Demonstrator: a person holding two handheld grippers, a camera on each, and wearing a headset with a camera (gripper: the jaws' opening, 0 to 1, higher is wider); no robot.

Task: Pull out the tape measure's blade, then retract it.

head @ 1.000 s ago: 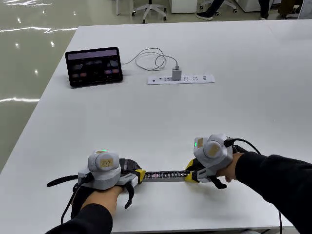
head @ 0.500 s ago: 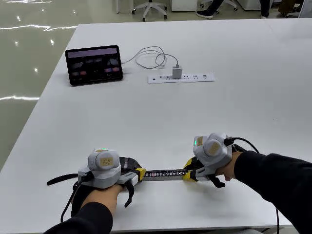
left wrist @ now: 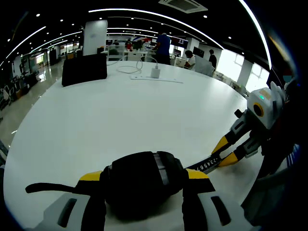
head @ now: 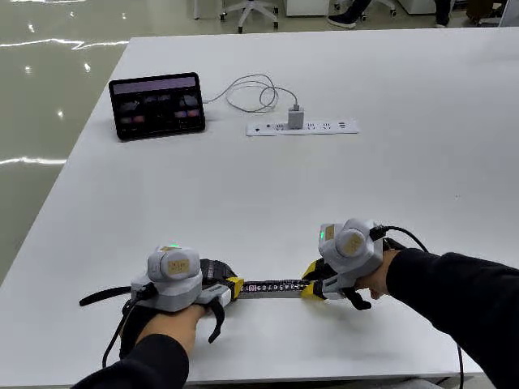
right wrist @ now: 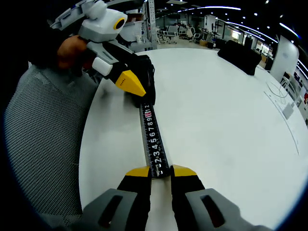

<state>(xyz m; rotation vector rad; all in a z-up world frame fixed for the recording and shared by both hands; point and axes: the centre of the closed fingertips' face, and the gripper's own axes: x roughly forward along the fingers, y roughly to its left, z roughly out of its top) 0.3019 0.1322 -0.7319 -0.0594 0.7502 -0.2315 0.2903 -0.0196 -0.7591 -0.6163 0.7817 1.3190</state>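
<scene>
While the left gripper, at the lower left of the head view, clamped the black tape measure case between its jaws, the right gripper at lower centre was closed on the tip of the blade, stretched flat along the white table between them.
</scene>
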